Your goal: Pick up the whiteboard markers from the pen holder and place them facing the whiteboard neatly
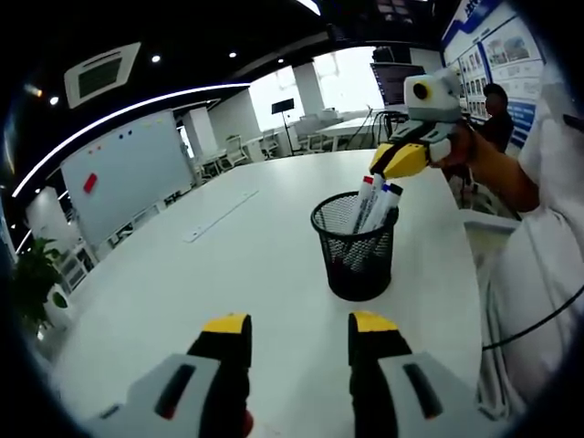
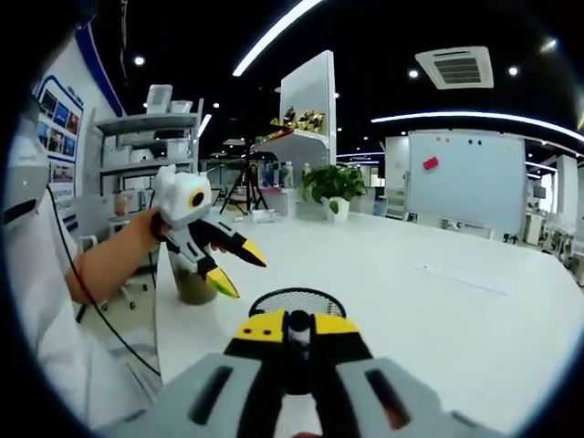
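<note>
Right hand-held gripper (image 2: 294,330) clamped on 1 marker (image 2: 297,351) above mesh pen holder (image 1: 355,246), left hand-held gripper (image 1: 297,333) wide open, holding nothing, over white table (image 1: 237,265).

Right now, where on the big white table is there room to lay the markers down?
The table is bare between the mesh pen holder and the long white strip, and on toward the whiteboard. It is crowded at the holder, where the right tool sits over the markers, beside a person's sleeve.
</note>
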Demonstrator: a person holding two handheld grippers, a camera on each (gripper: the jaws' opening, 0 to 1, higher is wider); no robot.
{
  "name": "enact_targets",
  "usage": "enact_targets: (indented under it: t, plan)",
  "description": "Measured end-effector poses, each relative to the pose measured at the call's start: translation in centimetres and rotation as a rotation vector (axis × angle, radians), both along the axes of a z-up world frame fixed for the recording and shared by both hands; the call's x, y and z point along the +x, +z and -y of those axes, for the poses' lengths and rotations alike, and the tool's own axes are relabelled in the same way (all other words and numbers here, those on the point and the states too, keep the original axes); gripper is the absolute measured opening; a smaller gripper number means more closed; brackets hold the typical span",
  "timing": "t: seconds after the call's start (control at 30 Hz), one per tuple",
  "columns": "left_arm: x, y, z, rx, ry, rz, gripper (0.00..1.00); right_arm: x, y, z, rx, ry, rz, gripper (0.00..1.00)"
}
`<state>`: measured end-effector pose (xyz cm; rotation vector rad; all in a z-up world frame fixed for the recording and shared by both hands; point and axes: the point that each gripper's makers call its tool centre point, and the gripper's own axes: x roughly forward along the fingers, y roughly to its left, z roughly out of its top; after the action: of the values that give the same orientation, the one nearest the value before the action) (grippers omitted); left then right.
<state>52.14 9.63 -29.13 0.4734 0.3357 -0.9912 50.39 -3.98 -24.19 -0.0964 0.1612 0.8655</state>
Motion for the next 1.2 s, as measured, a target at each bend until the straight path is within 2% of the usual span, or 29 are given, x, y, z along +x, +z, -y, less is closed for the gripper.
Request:
enact_targets:
  t: [1.0, 1.2]
  plan:
    - [0.1, 0.0, 0.0, 0.001, 0.002, 0.005, 0.44, -0.4, 2.6, 0.3, 0.015, -0.043, 0.079, 0.07]
    - [0.1, 0.0, 0.0, 0.003, 0.001, 0.003, 0.44, -0.6, 2.9, 0.2, -0.001, -0.045, 0.100, 0.07]
